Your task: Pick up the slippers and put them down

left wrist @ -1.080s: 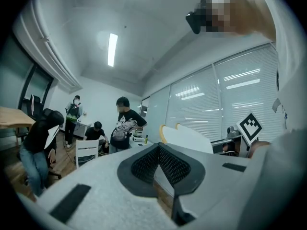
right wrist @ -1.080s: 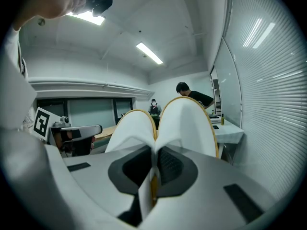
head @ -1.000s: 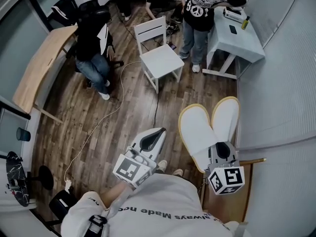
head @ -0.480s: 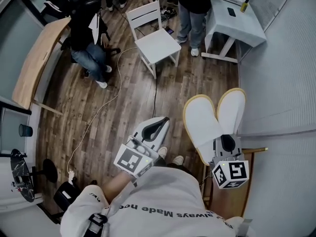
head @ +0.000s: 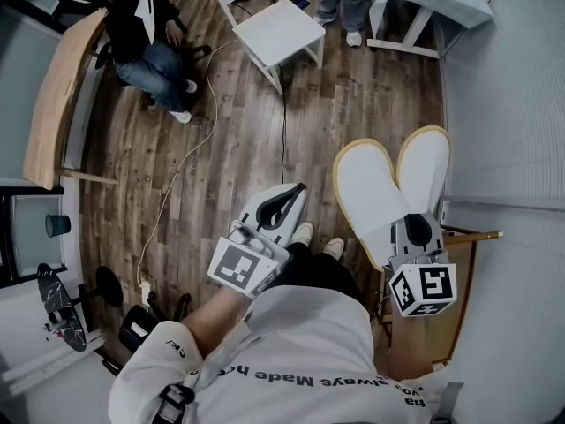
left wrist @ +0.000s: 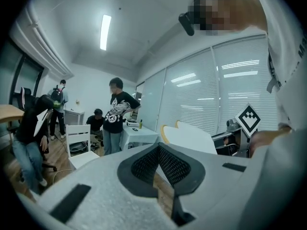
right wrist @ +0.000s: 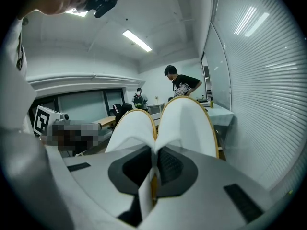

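Slippers (head: 381,188), a white pair with yellow edging, hang just right of the left gripper (head: 294,194), whose jaws look pressed together on nothing, as best I can tell. The right gripper (head: 415,226) pinches both at the heel ends. Their long axis runs straight out from its jaws, toes away from the person, above the wood floor (head: 229,148), so setting down falls to the right hand.

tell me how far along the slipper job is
Done: the pick-up. In hand: the right hand-held gripper is shut on both white slippers, pinched together at one end and held in the air. The left hand-held gripper is shut and empty. Left: putting the slippers down on the wood floor.
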`<state>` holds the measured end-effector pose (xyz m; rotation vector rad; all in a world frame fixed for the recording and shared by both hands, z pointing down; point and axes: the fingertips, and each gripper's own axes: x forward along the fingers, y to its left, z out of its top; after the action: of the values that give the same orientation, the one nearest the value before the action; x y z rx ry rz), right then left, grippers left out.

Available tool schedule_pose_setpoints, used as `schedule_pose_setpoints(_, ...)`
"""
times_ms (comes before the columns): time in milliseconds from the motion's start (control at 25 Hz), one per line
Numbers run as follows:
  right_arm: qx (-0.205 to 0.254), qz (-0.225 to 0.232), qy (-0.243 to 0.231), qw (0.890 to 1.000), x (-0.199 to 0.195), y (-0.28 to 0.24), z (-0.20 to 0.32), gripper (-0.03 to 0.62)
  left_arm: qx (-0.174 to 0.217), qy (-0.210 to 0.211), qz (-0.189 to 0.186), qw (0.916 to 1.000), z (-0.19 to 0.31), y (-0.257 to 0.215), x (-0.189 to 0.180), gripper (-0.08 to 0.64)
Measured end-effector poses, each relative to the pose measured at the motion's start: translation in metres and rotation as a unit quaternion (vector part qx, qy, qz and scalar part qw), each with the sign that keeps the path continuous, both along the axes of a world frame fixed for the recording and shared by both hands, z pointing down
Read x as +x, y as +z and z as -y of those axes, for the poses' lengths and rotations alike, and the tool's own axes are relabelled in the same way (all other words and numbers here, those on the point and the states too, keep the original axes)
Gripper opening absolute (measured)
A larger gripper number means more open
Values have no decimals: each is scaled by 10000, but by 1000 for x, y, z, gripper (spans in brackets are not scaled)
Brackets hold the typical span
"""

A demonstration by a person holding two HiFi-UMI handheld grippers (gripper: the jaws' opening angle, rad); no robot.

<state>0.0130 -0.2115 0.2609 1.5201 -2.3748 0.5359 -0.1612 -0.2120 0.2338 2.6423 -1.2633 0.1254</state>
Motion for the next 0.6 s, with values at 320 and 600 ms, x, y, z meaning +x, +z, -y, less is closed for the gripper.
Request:
schedule_pose_setpoints(320,-315,-48,137,9994,-1,64,8,23,-339,173,85,9992,16,64,4,11)
schedule_pose_setpoints(600,-735,-17,381,9966,9,150,0,23,-665,300,224,9971,14,142,11,11)
